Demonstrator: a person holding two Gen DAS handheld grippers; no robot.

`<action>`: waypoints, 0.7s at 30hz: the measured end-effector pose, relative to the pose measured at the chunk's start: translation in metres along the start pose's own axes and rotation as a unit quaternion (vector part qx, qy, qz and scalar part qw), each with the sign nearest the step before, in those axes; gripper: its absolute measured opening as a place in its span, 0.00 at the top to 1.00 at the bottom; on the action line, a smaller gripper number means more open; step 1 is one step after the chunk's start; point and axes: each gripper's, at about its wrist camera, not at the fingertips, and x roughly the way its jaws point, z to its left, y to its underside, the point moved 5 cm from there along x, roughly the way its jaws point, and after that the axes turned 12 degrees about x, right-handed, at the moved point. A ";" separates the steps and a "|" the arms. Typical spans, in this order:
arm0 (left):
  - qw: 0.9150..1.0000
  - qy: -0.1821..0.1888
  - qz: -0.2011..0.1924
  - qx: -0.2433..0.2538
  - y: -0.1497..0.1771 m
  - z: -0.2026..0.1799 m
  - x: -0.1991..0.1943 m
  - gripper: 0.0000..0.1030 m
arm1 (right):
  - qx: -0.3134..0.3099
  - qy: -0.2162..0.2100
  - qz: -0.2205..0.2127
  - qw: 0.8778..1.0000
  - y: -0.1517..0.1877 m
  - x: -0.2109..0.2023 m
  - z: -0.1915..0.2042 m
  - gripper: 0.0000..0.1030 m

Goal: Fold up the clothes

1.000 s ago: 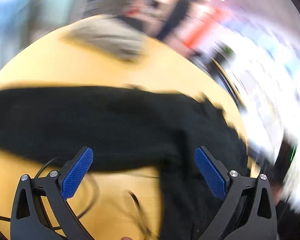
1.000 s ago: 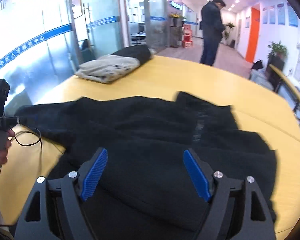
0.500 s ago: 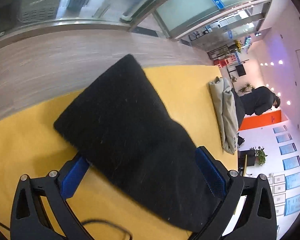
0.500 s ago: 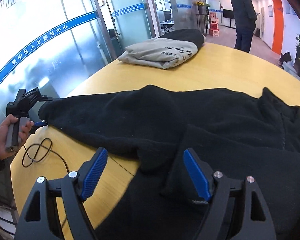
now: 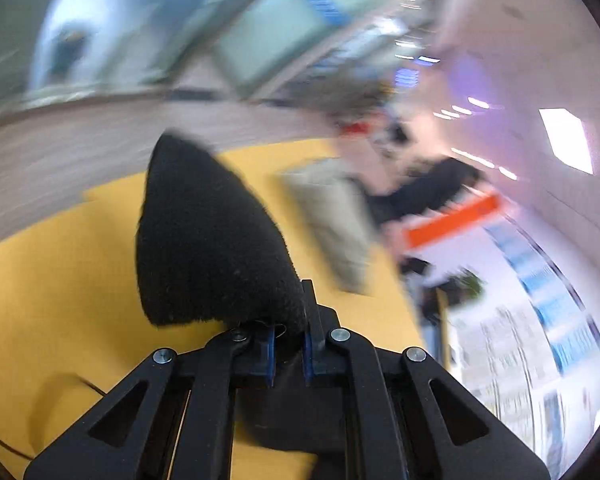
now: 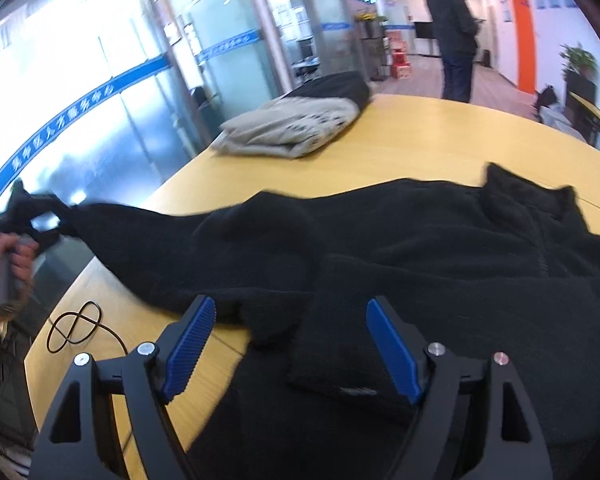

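Observation:
A black fleece jacket (image 6: 420, 240) lies spread on the yellow table (image 6: 440, 136). Its left sleeve (image 6: 120, 236) stretches out to my left gripper (image 6: 40, 220), held in a hand at the table's left edge. In the left wrist view, my left gripper (image 5: 288, 344) has its jaws closing tight on the sleeve end (image 5: 208, 248), which stands up lifted off the table (image 5: 60, 280). Over the jacket's near part my right gripper (image 6: 292, 344) hangs open. A flap of black cloth lies under the gap and no pad touches it.
A folded beige garment (image 6: 296, 128) on a black one sits at the table's far side, blurred in the left wrist view (image 5: 332, 220). A thin black cable (image 6: 76, 326) loops near the left edge. A person (image 6: 456, 40) stands beyond the table. Glass walls on the left.
My left gripper went from wide open around the sleeve end to shut on it and has lifted it, with the view swinging. My right gripper slid left across the jacket, still open.

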 end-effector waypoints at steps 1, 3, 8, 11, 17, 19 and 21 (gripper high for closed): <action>0.999 0.023 -0.004 0.030 0.003 -0.039 -0.007 0.92 | 0.008 0.000 -0.008 1.000 -0.001 -0.010 -0.009 0.20; 0.994 0.079 0.017 0.079 0.028 -0.120 -0.001 0.92 | 0.026 -0.003 -0.022 0.999 -0.002 -0.033 -0.029 0.20; 0.961 0.196 0.119 0.154 0.145 -0.283 0.056 0.92 | 0.072 0.005 -0.094 0.993 -0.011 -0.121 -0.091 0.20; 0.941 0.215 0.178 0.192 0.237 -0.346 0.107 0.92 | 0.089 0.058 -0.130 0.986 -0.010 -0.179 -0.144 0.20; 0.899 0.213 0.284 0.256 0.407 -0.404 0.200 0.91 | 0.167 0.112 -0.127 0.971 0.022 -0.251 -0.259 0.19; 0.889 0.192 0.308 0.277 0.447 -0.404 0.214 0.81 | 0.195 0.120 -0.119 0.966 0.034 -0.266 -0.294 0.19; 0.886 0.178 0.317 0.288 0.462 -0.401 0.215 0.72 | 0.216 0.120 -0.108 0.963 0.043 -0.263 -0.315 0.18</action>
